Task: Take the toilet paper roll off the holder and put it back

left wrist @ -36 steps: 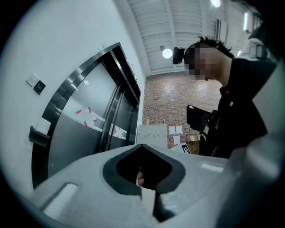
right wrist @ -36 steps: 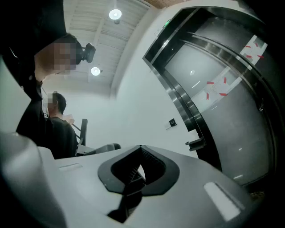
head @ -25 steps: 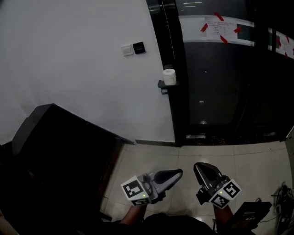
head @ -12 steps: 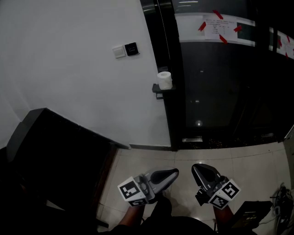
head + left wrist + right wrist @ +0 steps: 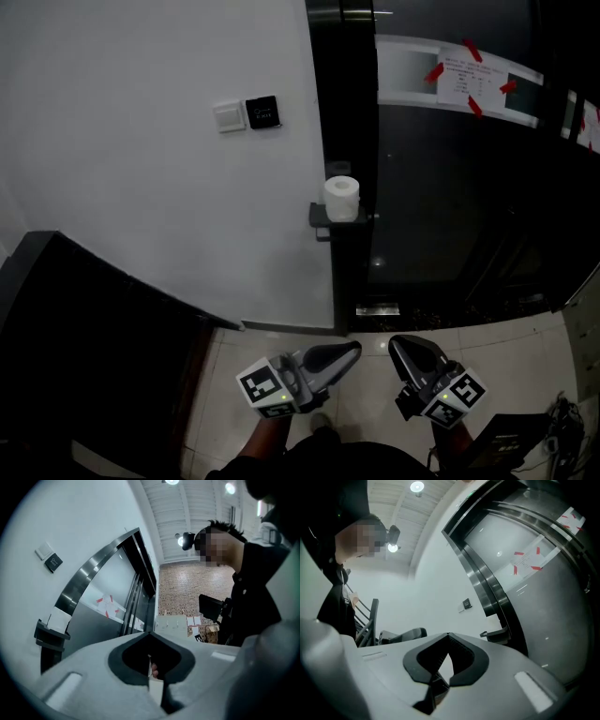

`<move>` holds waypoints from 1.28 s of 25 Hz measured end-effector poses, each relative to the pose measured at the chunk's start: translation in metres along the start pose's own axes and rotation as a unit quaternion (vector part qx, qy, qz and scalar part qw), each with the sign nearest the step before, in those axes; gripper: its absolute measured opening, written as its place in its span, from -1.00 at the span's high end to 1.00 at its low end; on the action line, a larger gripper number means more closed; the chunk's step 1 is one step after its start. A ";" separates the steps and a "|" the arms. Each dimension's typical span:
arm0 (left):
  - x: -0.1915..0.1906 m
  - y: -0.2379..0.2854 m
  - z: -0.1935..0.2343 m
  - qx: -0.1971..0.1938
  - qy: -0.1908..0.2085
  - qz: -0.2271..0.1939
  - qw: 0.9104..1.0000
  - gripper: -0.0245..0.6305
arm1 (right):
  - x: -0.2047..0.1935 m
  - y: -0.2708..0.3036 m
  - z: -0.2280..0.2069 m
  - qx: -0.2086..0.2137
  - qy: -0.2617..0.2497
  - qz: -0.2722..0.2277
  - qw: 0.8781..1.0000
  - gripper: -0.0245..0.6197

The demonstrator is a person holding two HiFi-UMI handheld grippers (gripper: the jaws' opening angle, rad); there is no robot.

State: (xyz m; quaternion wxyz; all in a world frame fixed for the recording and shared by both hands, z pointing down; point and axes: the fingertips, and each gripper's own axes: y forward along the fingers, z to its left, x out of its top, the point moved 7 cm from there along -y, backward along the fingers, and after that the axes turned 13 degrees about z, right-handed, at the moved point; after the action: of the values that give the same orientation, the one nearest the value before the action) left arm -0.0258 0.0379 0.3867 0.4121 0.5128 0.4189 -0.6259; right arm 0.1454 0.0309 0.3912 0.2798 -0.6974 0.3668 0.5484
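Observation:
A white toilet paper roll (image 5: 341,198) stands upright on a small black holder (image 5: 323,217), fixed where the white wall meets the dark door frame. The left gripper view shows the roll (image 5: 58,619) and holder (image 5: 49,637) far off at its left. The right gripper view has the holder (image 5: 499,633) just right of centre. My left gripper (image 5: 352,349) (image 5: 150,634) and right gripper (image 5: 398,342) (image 5: 448,634) hang side by side low over the floor, well short of the roll. Both are shut with nothing in them.
A white switch (image 5: 230,116) and a black panel (image 5: 262,111) sit on the wall above the holder. Right of it is a dark glass door (image 5: 450,187) with a red-taped paper (image 5: 466,80). Black furniture (image 5: 94,337) fills the lower left; cables and a black device (image 5: 506,436) lie bottom right.
I have come closer to the wall: the roll and holder look larger and sit lower and nearer the middle of the head view. Both grippers stayed shut and side by side.

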 end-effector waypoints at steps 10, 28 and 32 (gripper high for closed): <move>0.029 -0.034 0.123 -0.018 -0.001 -0.023 1.000 0.94 | 0.020 0.120 -0.047 -0.035 -0.016 0.023 0.999 0.92; 0.036 0.025 0.186 0.003 0.014 0.040 0.999 0.94 | 0.046 0.148 -0.129 -0.018 0.007 -0.004 1.000 0.92; 0.043 0.029 0.193 0.009 0.011 0.034 0.999 0.94 | 0.040 0.153 -0.134 -0.012 0.015 0.005 1.000 0.92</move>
State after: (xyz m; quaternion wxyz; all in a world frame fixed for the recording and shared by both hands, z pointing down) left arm -0.0612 -0.1574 0.3654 0.4239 0.5374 0.3996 -0.6098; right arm 0.1005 -0.1711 0.3869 0.2634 -0.7070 0.3679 0.5435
